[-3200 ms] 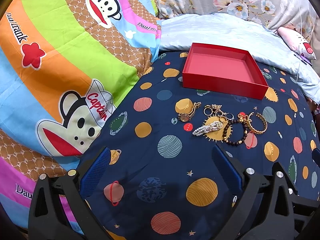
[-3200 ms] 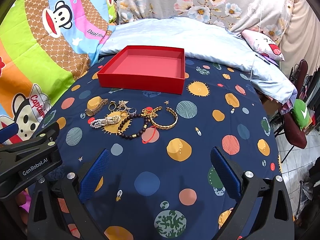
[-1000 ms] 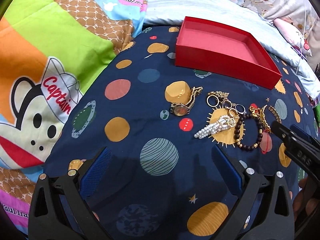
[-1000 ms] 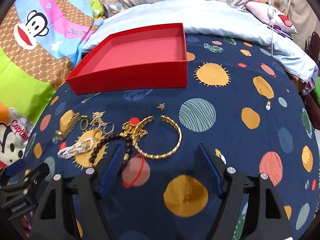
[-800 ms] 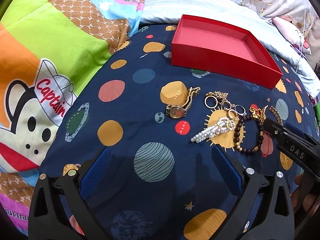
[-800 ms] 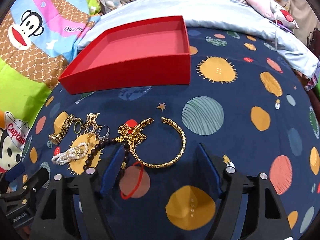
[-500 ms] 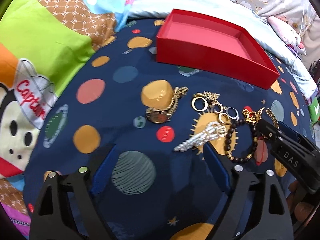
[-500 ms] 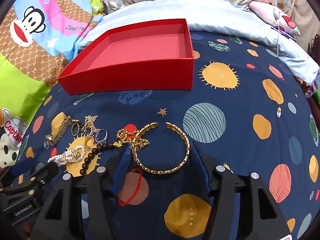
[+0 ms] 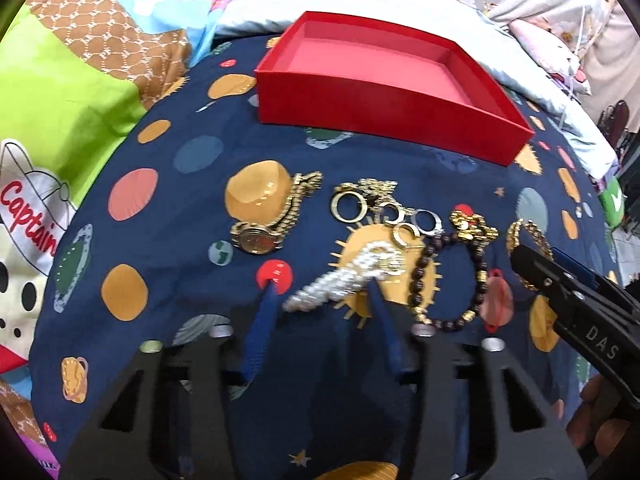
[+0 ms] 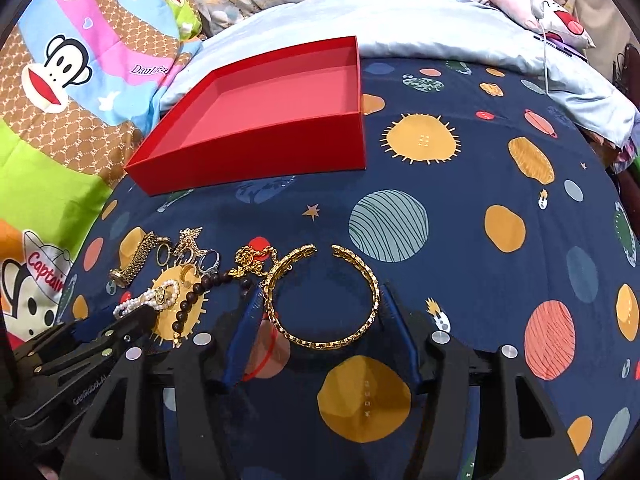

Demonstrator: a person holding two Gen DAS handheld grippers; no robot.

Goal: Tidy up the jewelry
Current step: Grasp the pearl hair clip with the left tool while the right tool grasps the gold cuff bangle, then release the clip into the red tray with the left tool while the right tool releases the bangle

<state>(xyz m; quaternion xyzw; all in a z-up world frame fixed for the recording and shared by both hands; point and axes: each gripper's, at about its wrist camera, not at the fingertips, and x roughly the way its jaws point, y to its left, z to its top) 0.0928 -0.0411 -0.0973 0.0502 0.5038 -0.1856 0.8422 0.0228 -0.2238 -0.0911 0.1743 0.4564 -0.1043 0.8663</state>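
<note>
Jewelry lies on a navy planet-print sheet before an empty red tray (image 9: 384, 108) (image 10: 256, 152). My left gripper (image 9: 322, 300) is open, its blue fingers either side of the near end of a pearl bracelet (image 9: 348, 276) (image 10: 148, 298). My right gripper (image 10: 320, 304) is open, its fingers flanking a gold open bangle (image 10: 320, 296) (image 9: 526, 236). Between them lie a dark bead bracelet (image 9: 448, 276) (image 10: 192, 300), a gold chain (image 10: 252, 260), several rings (image 9: 384, 212) (image 10: 188, 252) and a gold watch (image 9: 272, 220) (image 10: 134, 264).
A cartoon-monkey quilt (image 9: 80, 80) (image 10: 80, 60) rises on the left. A pale blue pillow (image 10: 440, 28) lies behind the tray. The bed drops off at the right edge (image 10: 624, 168). The other gripper shows in each view's corner.
Both grippers have moved forward and down to the jewelry and narrowed their fingers. The left now brackets the pearl bracelet, the right brackets the gold bangle. No piece has moved.
</note>
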